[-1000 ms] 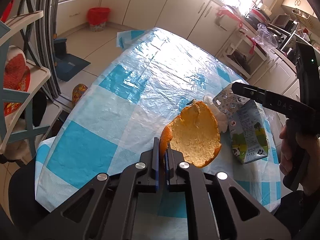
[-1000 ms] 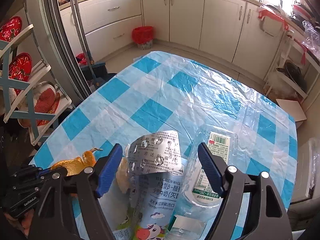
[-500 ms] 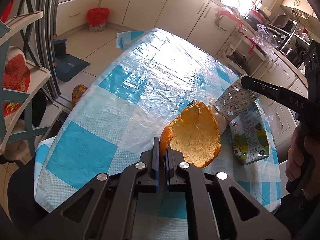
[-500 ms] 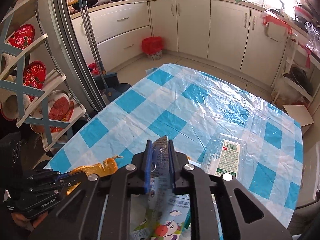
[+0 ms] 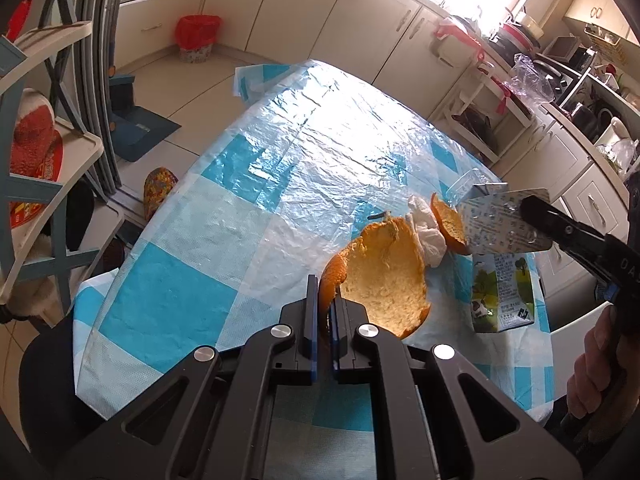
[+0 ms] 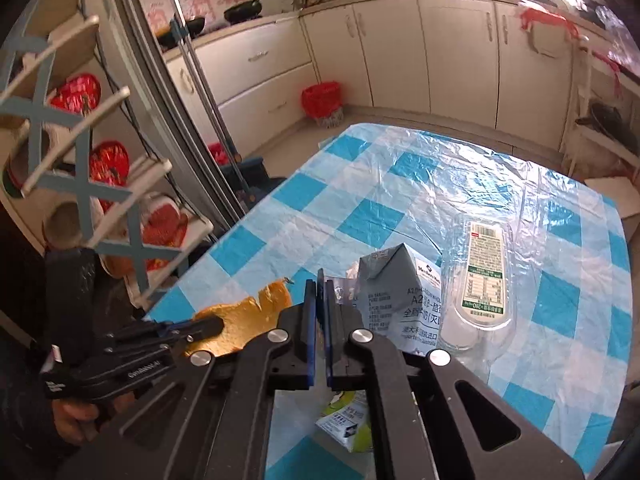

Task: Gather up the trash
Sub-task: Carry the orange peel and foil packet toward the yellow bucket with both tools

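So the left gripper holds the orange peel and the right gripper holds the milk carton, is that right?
Not quite. The left gripper does hold the orange peel, but the right gripper holds the silver blister pack. In the left wrist view, the milk carton lies on the table.

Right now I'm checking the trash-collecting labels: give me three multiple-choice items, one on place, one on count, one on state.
1. Where does the milk carton lie?
A. on the checked tablecloth
B. on the floor
C. in the red bin

2. How many orange peel pieces show in the left wrist view?
A. one
B. two
C. four

3. What does the right gripper hold?
A. nothing
B. a spoon
C. the blister pack

Answers: 1 A, it rests on the cloth. 2 B, the large orange peel in the left gripper, plus the small peel. 3 C, the jaws pinch its edge.
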`<state>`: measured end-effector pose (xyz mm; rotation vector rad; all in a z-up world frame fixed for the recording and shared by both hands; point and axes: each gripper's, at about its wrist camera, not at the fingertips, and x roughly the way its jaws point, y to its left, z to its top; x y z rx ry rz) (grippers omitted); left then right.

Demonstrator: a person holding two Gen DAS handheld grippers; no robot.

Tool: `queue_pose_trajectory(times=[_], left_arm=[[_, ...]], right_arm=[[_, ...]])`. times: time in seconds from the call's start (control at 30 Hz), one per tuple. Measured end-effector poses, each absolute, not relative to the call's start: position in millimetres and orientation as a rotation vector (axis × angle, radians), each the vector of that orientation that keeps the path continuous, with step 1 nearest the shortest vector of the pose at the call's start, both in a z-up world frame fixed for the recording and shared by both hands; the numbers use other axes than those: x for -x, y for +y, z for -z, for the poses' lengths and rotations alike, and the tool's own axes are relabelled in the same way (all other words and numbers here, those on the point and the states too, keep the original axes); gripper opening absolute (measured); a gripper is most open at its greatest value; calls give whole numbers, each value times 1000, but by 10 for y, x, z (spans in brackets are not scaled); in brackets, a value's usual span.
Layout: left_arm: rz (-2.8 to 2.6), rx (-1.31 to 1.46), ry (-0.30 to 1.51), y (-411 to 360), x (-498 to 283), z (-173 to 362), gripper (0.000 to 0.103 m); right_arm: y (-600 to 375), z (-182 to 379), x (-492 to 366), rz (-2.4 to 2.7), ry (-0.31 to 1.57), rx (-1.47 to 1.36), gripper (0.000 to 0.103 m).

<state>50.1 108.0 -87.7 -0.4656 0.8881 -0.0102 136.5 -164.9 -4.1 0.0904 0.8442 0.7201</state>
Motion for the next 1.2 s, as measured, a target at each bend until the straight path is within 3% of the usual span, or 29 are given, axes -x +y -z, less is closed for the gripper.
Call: queue_pose_trajectory(times=[0.5,1.2], left_arm=[[10,452,822,1089,-272,455,4],[93,401,759,671,-181,-123,5]], right_arm=[[-2722,-311,-1185,-783,704,-583,4],[-3808,-321,-935,-608,605,-671,4]])
